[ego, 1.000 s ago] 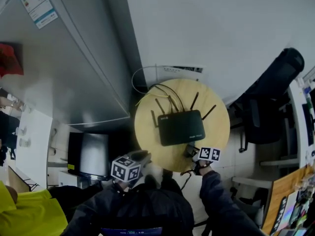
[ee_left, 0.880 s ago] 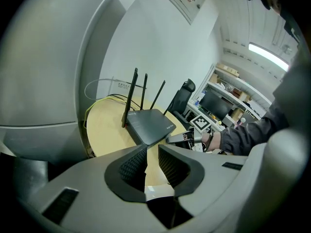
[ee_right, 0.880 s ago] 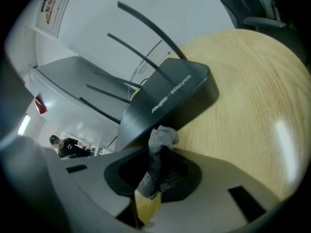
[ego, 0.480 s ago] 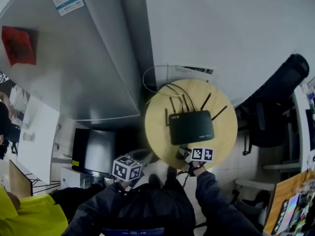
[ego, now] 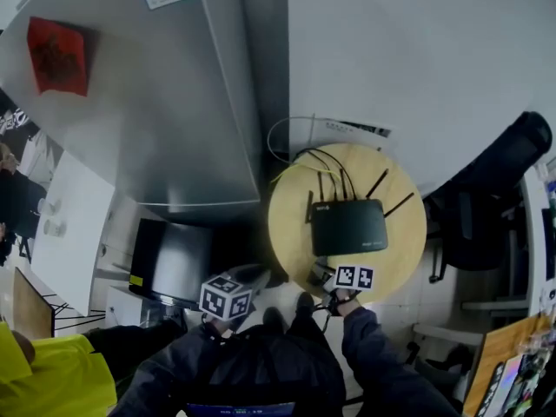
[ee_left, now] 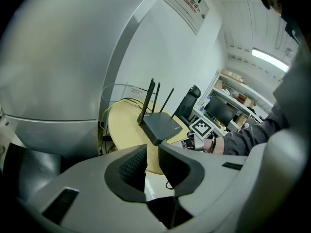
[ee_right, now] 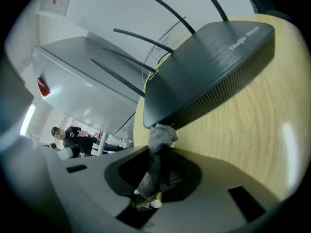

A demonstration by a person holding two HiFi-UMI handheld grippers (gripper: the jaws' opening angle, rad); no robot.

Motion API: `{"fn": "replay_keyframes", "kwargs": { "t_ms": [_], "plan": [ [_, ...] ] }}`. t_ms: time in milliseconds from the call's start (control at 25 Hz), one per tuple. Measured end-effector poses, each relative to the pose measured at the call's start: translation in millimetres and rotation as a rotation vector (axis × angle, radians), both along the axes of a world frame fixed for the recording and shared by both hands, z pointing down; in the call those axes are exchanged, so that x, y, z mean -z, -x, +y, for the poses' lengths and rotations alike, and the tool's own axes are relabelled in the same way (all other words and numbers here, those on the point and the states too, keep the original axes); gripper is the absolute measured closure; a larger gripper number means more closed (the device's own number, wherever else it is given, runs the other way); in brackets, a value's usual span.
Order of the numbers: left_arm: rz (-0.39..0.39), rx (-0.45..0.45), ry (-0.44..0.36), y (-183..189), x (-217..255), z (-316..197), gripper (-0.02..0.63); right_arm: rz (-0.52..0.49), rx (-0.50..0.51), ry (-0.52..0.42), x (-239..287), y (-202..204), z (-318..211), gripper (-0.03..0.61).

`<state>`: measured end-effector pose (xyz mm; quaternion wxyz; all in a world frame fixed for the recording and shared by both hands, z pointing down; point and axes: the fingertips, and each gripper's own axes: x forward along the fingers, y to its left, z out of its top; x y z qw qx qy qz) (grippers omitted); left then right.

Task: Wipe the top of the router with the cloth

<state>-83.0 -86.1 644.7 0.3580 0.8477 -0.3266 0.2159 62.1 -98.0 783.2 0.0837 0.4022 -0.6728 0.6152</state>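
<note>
Grey cloth (ee_right: 158, 152) clamped in the right gripper (ee_right: 156, 171) meets the router's (ee_right: 209, 67) near corner, poised for wiping; the left gripper (ee_left: 151, 161) hangs empty, jaws apart, off the wooden table's (ee_left: 124, 125) edge.

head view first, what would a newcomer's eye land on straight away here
The black router stands out most, sitting in the middle of a small round wooden table. Next is the right gripper, shut on a grey cloth whose bunched tip is right at the router's near corner. The left gripper hangs empty, jaws slightly apart, off the table's edge.
</note>
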Motion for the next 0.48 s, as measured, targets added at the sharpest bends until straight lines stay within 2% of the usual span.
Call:
{"fn": "replay_keyframes", "kwargs": {
  "t_ms": [200, 480],
  "plan": [
    [0.011, 0.012, -0.001, 5.0, 1.9, 1.3, 0.554, -0.085, -0.138, 0.012, 21.4, 39.5, -15.9, 0.499],
    [0.01, 0.018, -0.015, 11.8, 4.7, -8.2, 0.554, -0.121, -0.351, 0.063, 22.5, 58.0, -71.1, 0.499]
  ]
}}
